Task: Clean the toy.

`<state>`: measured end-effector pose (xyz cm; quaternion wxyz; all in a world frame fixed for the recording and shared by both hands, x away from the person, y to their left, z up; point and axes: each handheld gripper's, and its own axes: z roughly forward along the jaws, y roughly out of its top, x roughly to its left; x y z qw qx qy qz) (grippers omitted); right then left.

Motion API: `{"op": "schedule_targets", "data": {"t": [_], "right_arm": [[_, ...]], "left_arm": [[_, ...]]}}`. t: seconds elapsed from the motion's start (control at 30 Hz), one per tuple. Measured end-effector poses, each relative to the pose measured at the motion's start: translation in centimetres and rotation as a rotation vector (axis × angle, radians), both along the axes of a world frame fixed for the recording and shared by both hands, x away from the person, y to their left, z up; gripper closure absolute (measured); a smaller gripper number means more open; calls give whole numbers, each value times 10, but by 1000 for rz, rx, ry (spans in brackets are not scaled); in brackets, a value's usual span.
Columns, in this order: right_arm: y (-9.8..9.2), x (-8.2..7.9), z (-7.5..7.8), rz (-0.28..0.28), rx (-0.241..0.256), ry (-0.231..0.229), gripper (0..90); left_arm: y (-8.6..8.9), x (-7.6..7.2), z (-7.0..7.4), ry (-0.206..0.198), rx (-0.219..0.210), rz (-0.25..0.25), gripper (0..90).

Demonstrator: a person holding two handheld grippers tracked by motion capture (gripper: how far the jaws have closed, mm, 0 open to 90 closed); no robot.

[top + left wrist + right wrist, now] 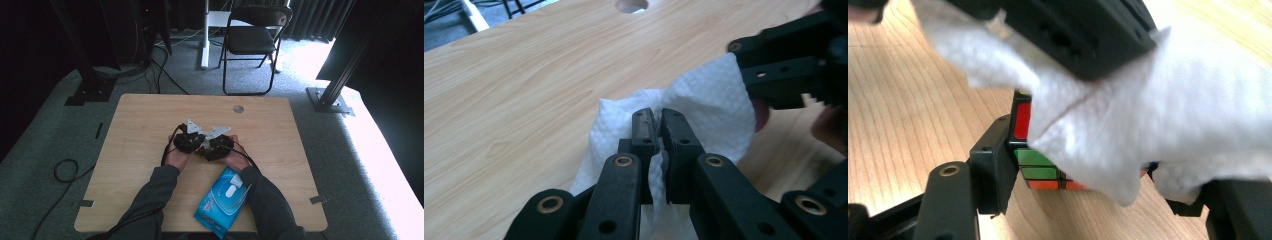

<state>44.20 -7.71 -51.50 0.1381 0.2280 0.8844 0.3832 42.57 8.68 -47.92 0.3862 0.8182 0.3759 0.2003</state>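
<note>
Left gripper (657, 120): jaws pinched on white wipe (704, 105), mid-table (150, 115). Right gripper (1088, 165), just right of it: jaws clamped on cube (1035, 165), wipe draped over cube. Grippers near touching. Blue wipes pack (222, 200) at near edge, by right sleeve.

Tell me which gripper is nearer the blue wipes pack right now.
Right. The right gripper sits just above the wipes pack's top end, its hand almost at the pack. The left gripper is farther off, up and to the pack's left.
</note>
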Motion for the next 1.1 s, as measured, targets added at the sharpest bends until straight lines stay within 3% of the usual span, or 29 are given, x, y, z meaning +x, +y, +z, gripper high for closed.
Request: {"op": "schedule_targets", "data": {"t": [0.53, 0.7, 0.8, 0.93, 1.1], "right_arm": [[-1, -1, 2, -9, 5, -19, 342], [-2, -1, 2, -12, 8, -24, 342], [-2, -2, 3, -12, 13, -28, 342], [-3, -2, 3, -13, 16, -31, 342], [-1, -4, 4, 1, 8, -44, 342]], "left_arm": [[40, 9, 4, 13, -11, 115, 857], [51, 10, -5, 33, 15, 141, 857], [58, 12, -17, 56, 54, 159, 857], [65, 13, -24, 78, 56, 181, 857], [65, 13, -23, 79, 51, 169, 857]]}}
